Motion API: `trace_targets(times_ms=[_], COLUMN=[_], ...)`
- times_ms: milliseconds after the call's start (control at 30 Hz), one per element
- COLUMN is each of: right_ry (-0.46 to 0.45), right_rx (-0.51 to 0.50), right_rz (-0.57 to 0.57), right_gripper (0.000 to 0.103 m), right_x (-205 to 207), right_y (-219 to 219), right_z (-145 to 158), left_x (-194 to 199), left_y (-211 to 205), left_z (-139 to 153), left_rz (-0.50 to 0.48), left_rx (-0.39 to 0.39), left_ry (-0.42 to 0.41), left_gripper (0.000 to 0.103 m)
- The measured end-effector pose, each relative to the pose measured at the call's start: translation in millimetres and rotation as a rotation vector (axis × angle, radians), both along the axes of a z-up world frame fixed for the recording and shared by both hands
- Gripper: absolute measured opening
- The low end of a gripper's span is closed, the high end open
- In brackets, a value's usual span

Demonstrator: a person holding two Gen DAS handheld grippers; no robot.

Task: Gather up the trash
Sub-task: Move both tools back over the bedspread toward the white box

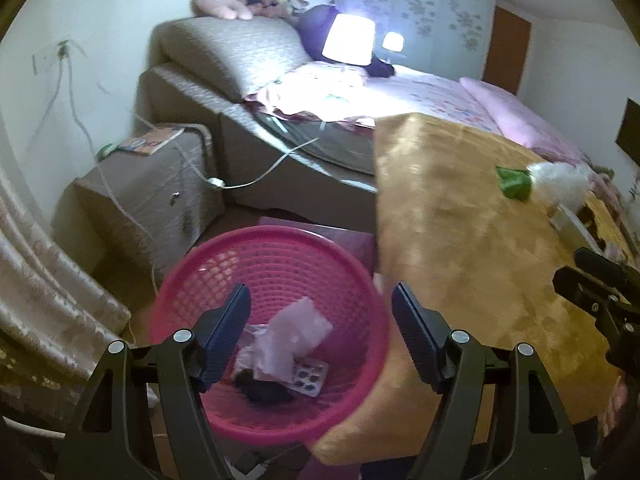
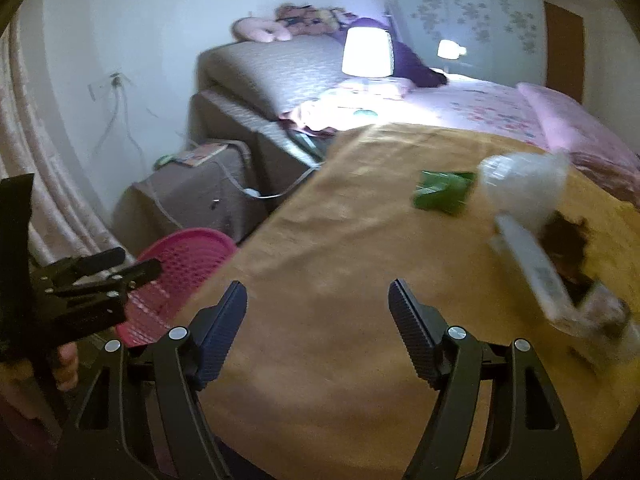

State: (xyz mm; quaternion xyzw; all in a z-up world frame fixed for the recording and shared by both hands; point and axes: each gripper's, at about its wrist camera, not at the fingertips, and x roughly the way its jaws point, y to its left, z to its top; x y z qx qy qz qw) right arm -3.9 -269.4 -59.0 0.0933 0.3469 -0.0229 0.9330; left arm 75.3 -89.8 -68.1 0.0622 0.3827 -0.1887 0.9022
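Black two-finger claws, nearest item: left gripper (image 1: 320,320), ribbed dark-blue pads spread wide, nothing between them, poised above the basket's mouth, probably because that is where trash gets dropped. Right gripper (image 2: 318,316), same build, jaws likewise apart and empty, hovering over bare cloth short of the remaining litter, likely lined up for the next pick. Pink basket (image 1: 188,280): round, moulded plastic lattice, standing on the floor tight against the table's edge so refuse can go straight in. Contents: crumpled pale pink wrapper (image 1: 296,332), a foil blister pack (image 1: 310,376), a dark lump too blurred to name. Table cloth (image 2: 340,240): mustard yellow, soft sheen, draped over the edge. Trash not yet collected, all at the table's far right: green folded wrapper (image 2: 442,192), creased and glossy; beside it a clear crinkled plastic bag (image 2: 524,188); nearer, a flat white carton (image 2: 532,272) with something dark brown next to it, indistinct. Background: bed (image 1: 440,92) with pink floral bedding, lit lamp (image 1: 348,40), grey covered nightstand (image 1: 148,192) trailing white cables.
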Motion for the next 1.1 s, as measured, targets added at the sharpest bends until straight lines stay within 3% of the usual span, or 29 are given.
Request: trace_targets(times_ms=[333,767,1100], right_ry=[0.013,0.006,0.01], right_rx=[-0.05,-0.075,-0.023], right_rz=[-0.17,-0.349,-0.467], right_gripper=[0.071,0.071,0.071], right_x=[-54,-101,-125], right_y=[-59,-121,-164], right_z=[-10,-15,-26], left_x=[-18,-41,-49], left_y=[-42,-125,-185], left_z=[0,4,2], left_rz=[-0.107,-0.262,-0.329], left_rx=[-0.001,-0.012,-0.073], left_ry=[0.019,0.03,0.123], left_gripper=[0.07,0.07,0.07])
